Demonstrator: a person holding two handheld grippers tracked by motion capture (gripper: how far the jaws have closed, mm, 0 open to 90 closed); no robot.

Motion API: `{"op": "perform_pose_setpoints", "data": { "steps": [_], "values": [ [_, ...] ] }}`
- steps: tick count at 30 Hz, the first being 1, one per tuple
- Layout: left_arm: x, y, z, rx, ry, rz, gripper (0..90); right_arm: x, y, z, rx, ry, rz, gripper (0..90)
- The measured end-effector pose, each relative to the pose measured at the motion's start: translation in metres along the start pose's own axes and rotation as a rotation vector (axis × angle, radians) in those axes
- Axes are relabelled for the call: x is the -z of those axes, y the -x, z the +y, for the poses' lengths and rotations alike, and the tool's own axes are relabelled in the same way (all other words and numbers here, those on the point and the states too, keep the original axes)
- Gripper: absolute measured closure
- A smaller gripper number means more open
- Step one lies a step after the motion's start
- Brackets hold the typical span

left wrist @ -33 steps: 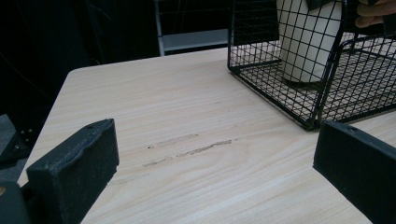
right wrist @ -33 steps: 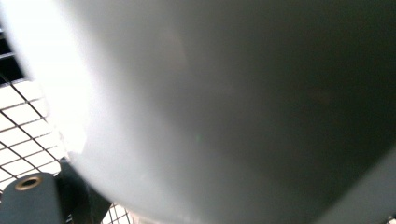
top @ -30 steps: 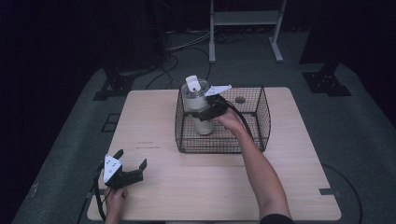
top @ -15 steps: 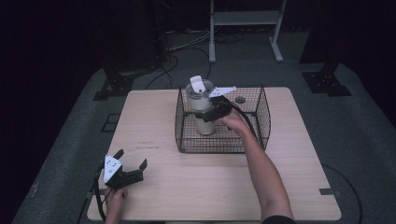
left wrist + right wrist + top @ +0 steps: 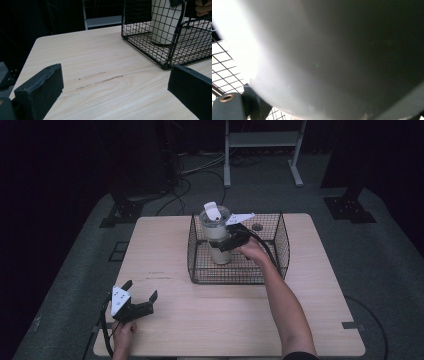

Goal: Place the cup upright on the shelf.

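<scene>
A cream tumbler with a clear lid and raised white flap stands upright in the left half of a black wire basket. From the right, my right gripper is shut on the tumbler's body, and the hand reaches over the basket rim. The tumbler's pale wall sits very close in the right gripper view. My left gripper rests open at the table's front left corner, nothing between its fingers. Ahead of it in the left gripper view are the basket and the tumbler.
The basket sits at the back centre of a light wooden table. Faint scuff marks streak the wood in front of my left gripper. A metal stand and cables lie on the dark floor beyond the table.
My right gripper has shifted the tumbler slightly to the right inside the basket. The left gripper has stayed in place.
</scene>
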State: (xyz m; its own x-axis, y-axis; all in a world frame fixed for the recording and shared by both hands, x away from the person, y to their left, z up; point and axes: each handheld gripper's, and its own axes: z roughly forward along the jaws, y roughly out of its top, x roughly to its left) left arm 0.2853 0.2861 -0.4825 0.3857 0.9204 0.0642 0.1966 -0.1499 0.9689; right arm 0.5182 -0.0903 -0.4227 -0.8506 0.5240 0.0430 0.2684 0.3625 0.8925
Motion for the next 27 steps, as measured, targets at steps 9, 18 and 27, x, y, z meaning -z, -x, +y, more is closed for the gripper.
{"op": "perform_pose_setpoints", "data": {
  "steps": [9, 18, 27],
  "values": [
    [0.0, 0.0, 0.0, 0.003, 0.002, 0.0, 0.0, 0.002, 0.0, -0.001, 0.012, -0.011, 0.003, 9.0],
    [0.0, 0.0, 0.0, 0.003, 0.003, 0.002, 0.0, 0.009, 0.002, -0.001, 0.017, -0.043, 0.001, 8.8],
    [-0.001, 0.0, 0.0, 0.002, 0.001, 0.003, 0.0, 0.015, 0.002, -0.004, 0.02, -0.056, 0.001, 9.0]
  ]
}}
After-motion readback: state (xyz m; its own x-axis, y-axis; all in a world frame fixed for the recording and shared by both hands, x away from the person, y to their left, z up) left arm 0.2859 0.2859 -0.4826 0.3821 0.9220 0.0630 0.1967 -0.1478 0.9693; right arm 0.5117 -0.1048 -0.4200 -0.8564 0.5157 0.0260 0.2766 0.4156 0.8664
